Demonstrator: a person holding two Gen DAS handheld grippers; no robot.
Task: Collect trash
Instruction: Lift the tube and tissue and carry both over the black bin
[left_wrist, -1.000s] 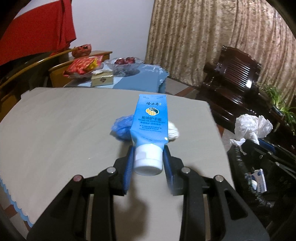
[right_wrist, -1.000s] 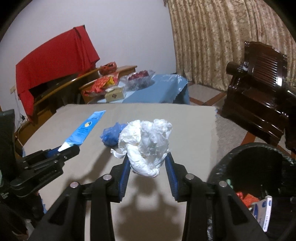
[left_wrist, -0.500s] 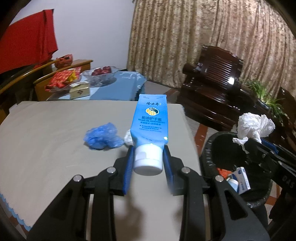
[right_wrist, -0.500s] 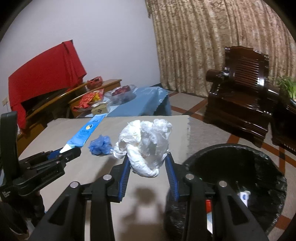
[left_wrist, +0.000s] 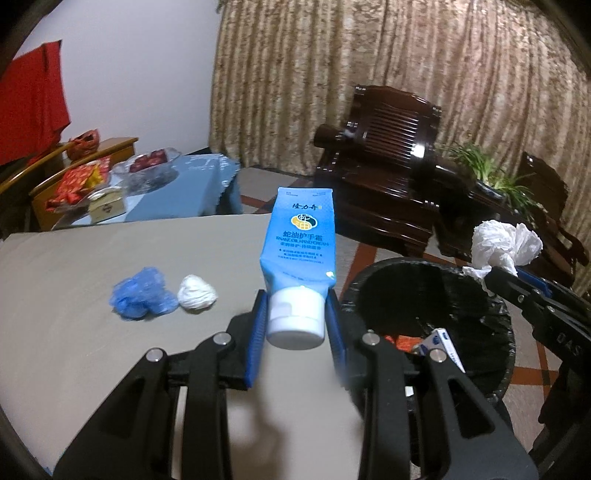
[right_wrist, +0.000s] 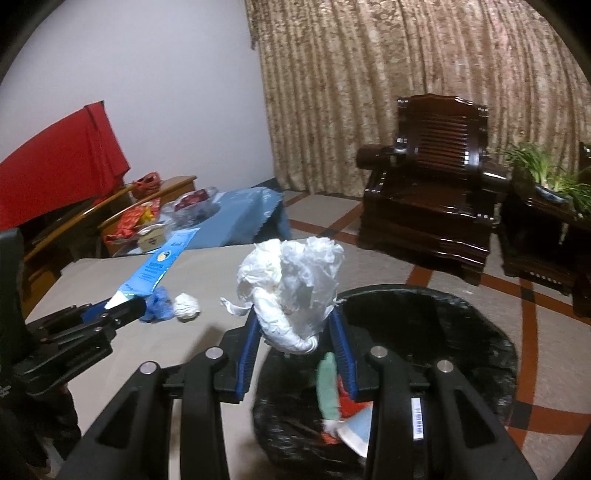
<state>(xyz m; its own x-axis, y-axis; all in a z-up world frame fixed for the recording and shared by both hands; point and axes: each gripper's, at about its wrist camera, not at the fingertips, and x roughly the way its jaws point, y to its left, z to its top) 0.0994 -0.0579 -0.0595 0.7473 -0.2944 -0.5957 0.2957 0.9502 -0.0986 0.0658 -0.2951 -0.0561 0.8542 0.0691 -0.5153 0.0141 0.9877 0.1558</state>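
On the grey table (left_wrist: 74, 266), a crumpled blue wad (left_wrist: 142, 297) lies touching a small white paper ball (left_wrist: 196, 294). The left gripper (left_wrist: 295, 321) is clenched on the white cap of a blue hand-cream tube (left_wrist: 300, 240), held above the table edge beside the bin. The right gripper (right_wrist: 295, 332) grasps a crumpled white tissue (right_wrist: 295, 280) over the rim of the black-lined trash bin (right_wrist: 480, 332), which contains packaging.
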